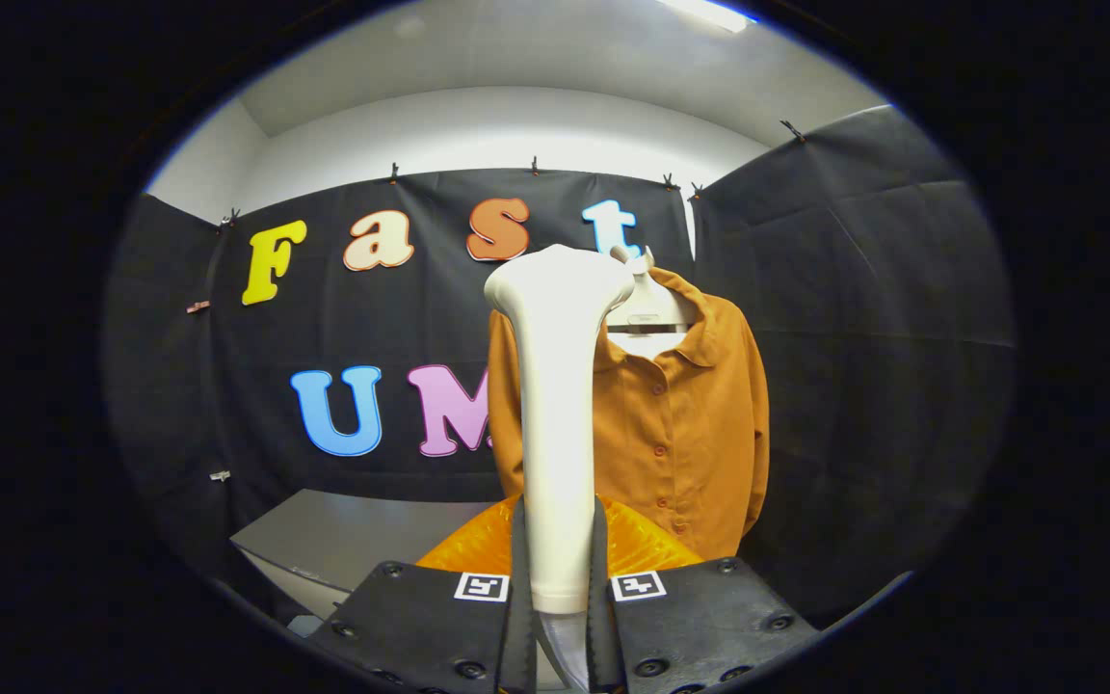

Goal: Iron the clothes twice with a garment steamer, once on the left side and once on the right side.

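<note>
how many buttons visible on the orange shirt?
4, in a column down the placket of the orange shirt, right of the steamer clamped between the gripper fingers: near chest, mid, lower, and hem. Steamer may hide others.

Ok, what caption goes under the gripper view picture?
Gripper shut on the steamer, held upright before an orange shirt on a hanger.

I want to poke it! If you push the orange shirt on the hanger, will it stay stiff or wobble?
Probably it wobbles. The orange shirt looks like soft cloth with folds, hanging from a hanger, so it likely swings and dents. The tongs are shut on the steamer.
</note>
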`<state>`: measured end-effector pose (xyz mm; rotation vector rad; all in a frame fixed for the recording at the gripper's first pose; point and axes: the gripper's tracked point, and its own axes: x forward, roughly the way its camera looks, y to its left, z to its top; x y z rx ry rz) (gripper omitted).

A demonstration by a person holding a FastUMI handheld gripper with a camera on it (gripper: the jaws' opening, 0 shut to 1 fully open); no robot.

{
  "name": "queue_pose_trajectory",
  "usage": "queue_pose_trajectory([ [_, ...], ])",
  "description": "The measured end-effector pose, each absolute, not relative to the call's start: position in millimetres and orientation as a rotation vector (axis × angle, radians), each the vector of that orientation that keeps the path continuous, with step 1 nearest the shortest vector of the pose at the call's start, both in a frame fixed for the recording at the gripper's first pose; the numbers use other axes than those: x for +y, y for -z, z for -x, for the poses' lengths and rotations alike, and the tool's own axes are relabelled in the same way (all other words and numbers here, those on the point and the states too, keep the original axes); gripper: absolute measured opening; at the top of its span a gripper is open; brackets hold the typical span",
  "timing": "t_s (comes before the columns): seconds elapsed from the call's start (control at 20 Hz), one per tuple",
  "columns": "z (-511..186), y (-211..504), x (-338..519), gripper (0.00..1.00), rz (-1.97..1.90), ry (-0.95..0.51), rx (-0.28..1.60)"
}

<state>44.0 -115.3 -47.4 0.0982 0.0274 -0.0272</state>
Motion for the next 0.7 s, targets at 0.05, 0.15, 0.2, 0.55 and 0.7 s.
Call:
queue_pose_trajectory([
  [0.05, -43.8, 43.6, -108.0, 0.24, -0.097, 0.014, 0.023],
  [0.15, -45.7, 37.6, -94.4, 0.24, -0.099, -0.012, 0.016],
  [0.2, -45.6, 36.9, -88.4, 0.24, -0.096, -0.024, 0.016],
  [0.55, -51.7, 40.1, -70.3, 0.24, -0.083, -0.051, 0.018],
  [0.7, -55.9, 42.8, -70.7, 0.24, -0.075, -0.042, 0.016],
])
